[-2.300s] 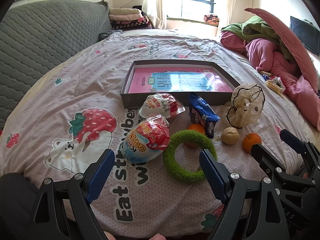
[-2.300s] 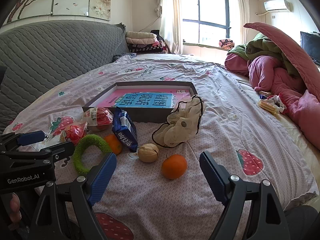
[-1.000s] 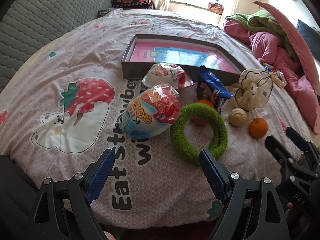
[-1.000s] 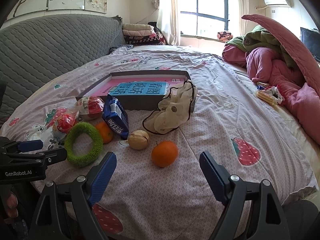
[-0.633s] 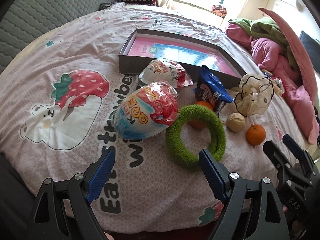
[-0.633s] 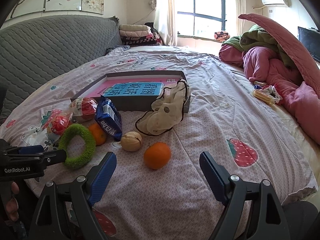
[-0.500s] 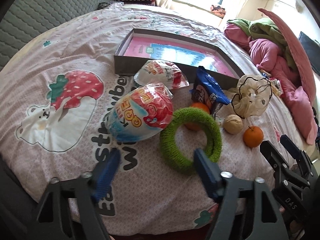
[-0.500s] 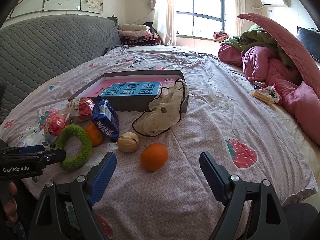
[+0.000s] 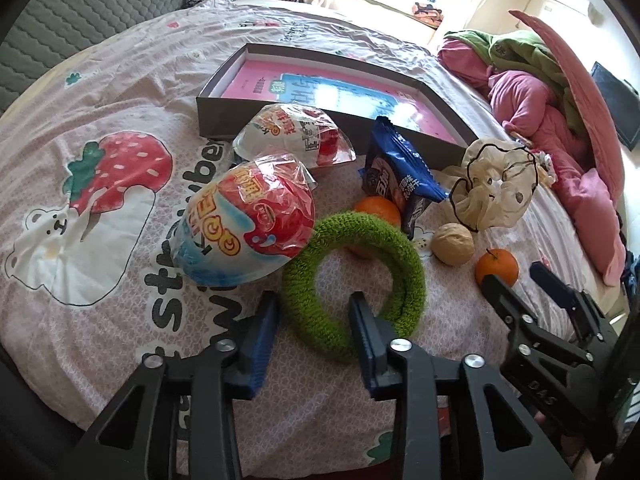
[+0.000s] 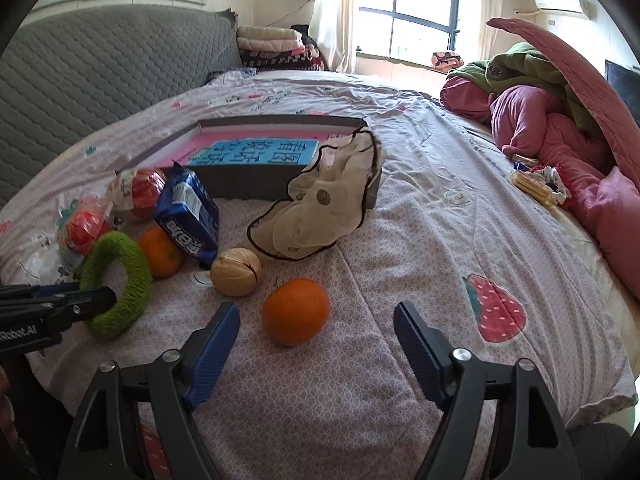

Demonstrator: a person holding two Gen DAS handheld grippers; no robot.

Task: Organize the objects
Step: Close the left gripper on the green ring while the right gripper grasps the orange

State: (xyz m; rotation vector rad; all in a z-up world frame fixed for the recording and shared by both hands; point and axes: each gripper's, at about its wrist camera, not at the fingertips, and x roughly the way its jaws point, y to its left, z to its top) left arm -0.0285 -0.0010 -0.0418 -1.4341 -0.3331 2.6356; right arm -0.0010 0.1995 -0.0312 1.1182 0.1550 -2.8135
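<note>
The left claw has its two blue ridged fingers around the near side of a fuzzy green ring — one finger outside the ring, one in the hole. The fingers are close to the yarn, but I cannot tell if they are squeezing it. The ring is round and woolly and lies flat on the bed, which has a soft pink quilt with strawberry pictures.

A shiny, crinkly egg-shaped packet touches the ring on its left side. A second packet like it lies behind, up against a flat grey box with a pink sheet inside. A small orange sits at the far edge of the ring, next to a blue snack bag.

The right claw is wide open and holds nothing. A smooth round orange sits just ahead, between its fingers. A bumpy walnut is beside it, and a thin cream cloth with a black edge leans on the box.
</note>
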